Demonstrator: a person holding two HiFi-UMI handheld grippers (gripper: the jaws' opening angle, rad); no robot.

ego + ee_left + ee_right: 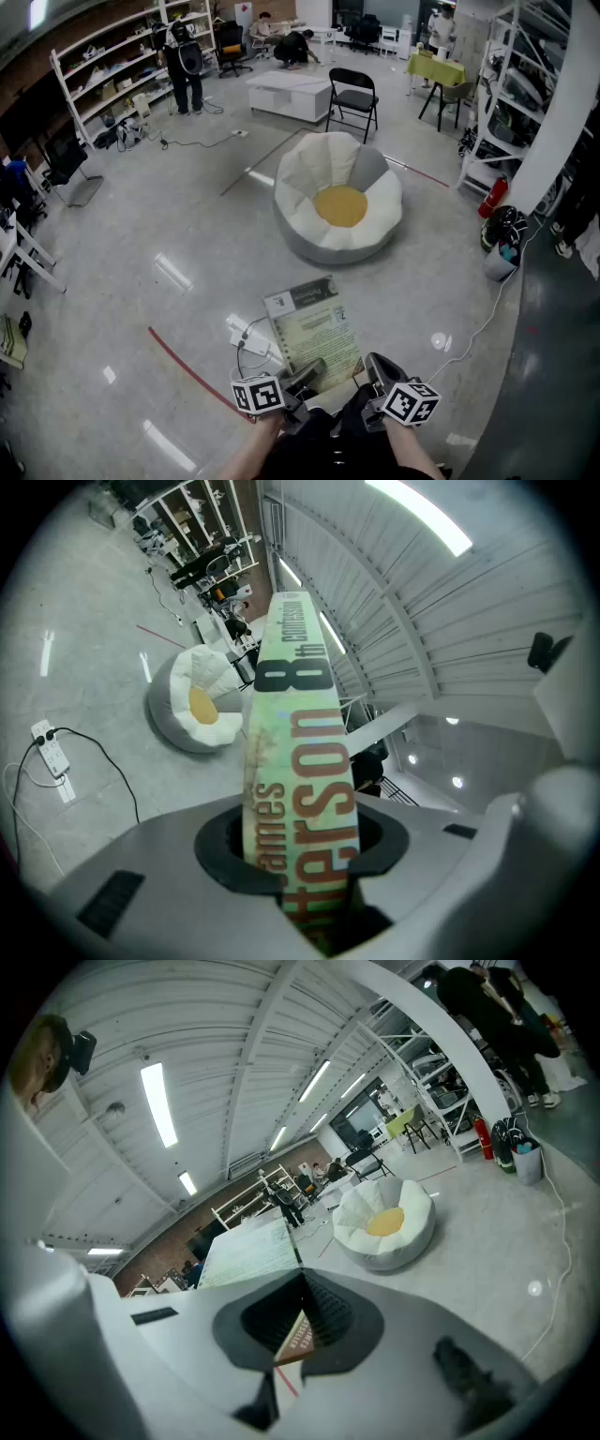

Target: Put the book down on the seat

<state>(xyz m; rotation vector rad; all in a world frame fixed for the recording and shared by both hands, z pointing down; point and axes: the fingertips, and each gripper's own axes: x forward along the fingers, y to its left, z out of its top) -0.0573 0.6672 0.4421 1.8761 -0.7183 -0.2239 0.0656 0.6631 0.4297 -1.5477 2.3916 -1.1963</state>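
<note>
A paperback book [314, 328] with a pale green cover is held flat, low in the head view, above the floor. My left gripper [305, 375] is shut on its near edge. In the left gripper view the spine [295, 742] runs up between the pads of that gripper [300, 846]. My right gripper [373, 367] is at the book's near right corner, and the right gripper view shows that corner pinched in the gripper [300, 1330], with the cover [248, 1252] to the left. The seat, a white bean bag with a yellow centre [339, 202], lies ahead on the floor, well apart from the book.
A white power strip with cable [248, 336] and a red tape line [187, 370] lie on the floor under the book. Beyond the seat stand a black folding chair [353, 98] and a low white table [291, 94]. Shelving [112, 66] and a person [185, 61] are at far left.
</note>
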